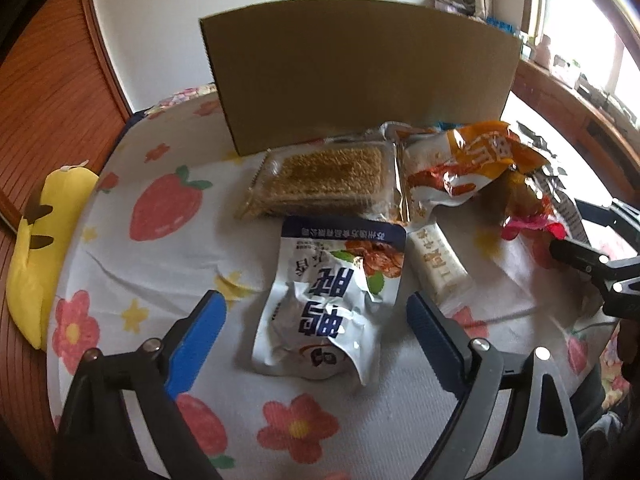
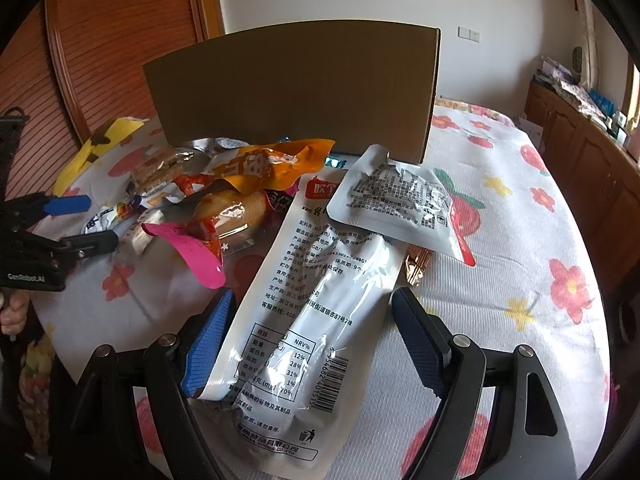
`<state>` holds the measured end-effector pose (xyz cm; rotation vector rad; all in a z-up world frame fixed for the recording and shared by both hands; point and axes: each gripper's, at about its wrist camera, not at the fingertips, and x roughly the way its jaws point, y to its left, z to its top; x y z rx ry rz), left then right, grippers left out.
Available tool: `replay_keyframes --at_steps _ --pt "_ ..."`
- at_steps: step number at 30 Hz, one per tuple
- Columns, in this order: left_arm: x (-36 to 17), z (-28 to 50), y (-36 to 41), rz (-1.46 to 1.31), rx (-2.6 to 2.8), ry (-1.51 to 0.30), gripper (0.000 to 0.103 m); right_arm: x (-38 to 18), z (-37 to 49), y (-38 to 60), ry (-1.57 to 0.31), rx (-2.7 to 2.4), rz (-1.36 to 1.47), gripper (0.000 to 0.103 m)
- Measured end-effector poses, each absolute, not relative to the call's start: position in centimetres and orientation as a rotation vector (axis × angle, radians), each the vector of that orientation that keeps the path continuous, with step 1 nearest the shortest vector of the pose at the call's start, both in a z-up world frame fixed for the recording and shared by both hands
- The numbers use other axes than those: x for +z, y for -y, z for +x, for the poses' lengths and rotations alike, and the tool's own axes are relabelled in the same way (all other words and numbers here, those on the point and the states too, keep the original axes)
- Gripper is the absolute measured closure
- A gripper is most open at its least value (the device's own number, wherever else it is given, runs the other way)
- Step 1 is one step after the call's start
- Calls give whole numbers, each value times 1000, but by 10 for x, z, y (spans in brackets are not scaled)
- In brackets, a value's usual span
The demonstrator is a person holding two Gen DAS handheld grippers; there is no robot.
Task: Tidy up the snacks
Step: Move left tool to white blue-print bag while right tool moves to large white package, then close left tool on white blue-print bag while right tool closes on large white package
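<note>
My left gripper [image 1: 316, 308] is open, its blue pads either side of a crumpled white and blue snack bag [image 1: 328, 300] lying on the floral sheet. Behind it lie a clear pack of sesame bars [image 1: 320, 182], an orange and white bag [image 1: 472, 160] and a small cream bar [image 1: 438, 260]. My right gripper [image 2: 312, 320] is open around a long white sausage pack [image 2: 308, 312] lying flat. A silver pouch [image 2: 400, 204] rests on its far end. A pink-edged clear pack [image 2: 208, 236] and an orange bag [image 2: 264, 164] lie to the left. A brown cardboard box [image 1: 356, 76] stands behind, and also shows in the right wrist view [image 2: 292, 92].
The snacks lie on a bed with a white floral sheet [image 1: 168, 248]. A yellow plush [image 1: 40, 248] lies at the left edge. Wooden louvred doors [image 2: 120, 40] stand behind, and a wooden cabinet [image 2: 592, 152] runs along the right. The left gripper [image 2: 76, 220] shows in the right wrist view.
</note>
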<state>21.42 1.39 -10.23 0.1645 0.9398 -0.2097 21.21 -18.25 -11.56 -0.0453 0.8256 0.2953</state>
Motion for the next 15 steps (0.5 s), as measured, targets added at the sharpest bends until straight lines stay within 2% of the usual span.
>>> replay_keyframes --at_steps 7,11,15 --pt "-102 220 -16 144 -231 -949 14 -116 212 182 -823 294 -47 21" --pt "-101 218 -19 122 -257 -942 36 -116 212 182 -823 294 -50 21" --pt "-100 209 -17 132 -271 -927 41 -116 211 182 -823 292 -51 21"
